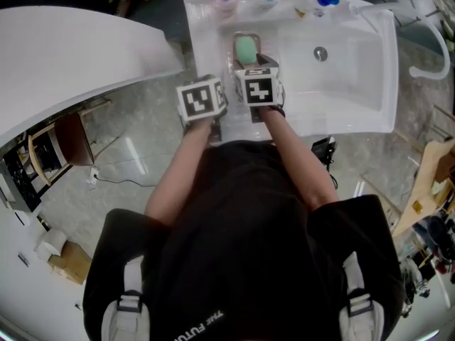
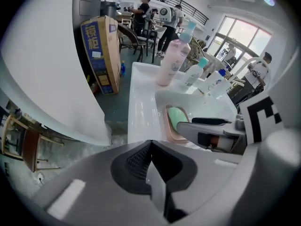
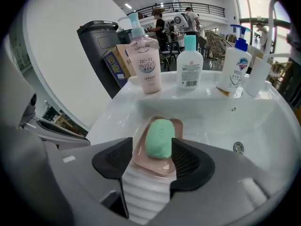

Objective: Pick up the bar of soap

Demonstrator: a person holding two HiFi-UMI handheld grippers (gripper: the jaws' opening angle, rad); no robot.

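A person (image 1: pixel 242 247) in a dark top stands over a white sink (image 1: pixel 355 84), both bare forearms stretched forward. A broad white curved panel (image 1: pixel 64 55) lies to the left of the sink, with grey mottled floor (image 1: pixel 128 155) between them.

The left gripper (image 2: pixel 149 161) is at the sink's front left corner, just beside the right one. Its jaws are clenched together, ribbed pads meeting, with nothing between them.

The right gripper (image 3: pixel 151 159) reaches in over the sink's front rim. Its jaws are released and stand wide apart. The soap lies in the gap between the two pads, and neither pad presses on it.

Three bottles stand upright on the sink's back ledge: a pink bottle (image 3: pixel 145 65) on the left, a teal-capped bottle (image 3: pixel 189 65) in the middle, and a blue-pump bottle (image 3: pixel 235 67) on the right, apart from one another.

A pink dish (image 3: pixel 178 124) sits in the left part of the sink, in front of the pink and teal-capped bottles, above a ribbed white slope.

The soap (image 3: pixel 160 138), a green oval bar, rests in that dish, lying lengthwise toward the bottles.

The drain (image 3: pixel 238 147) is in the basin to the right of the dish.
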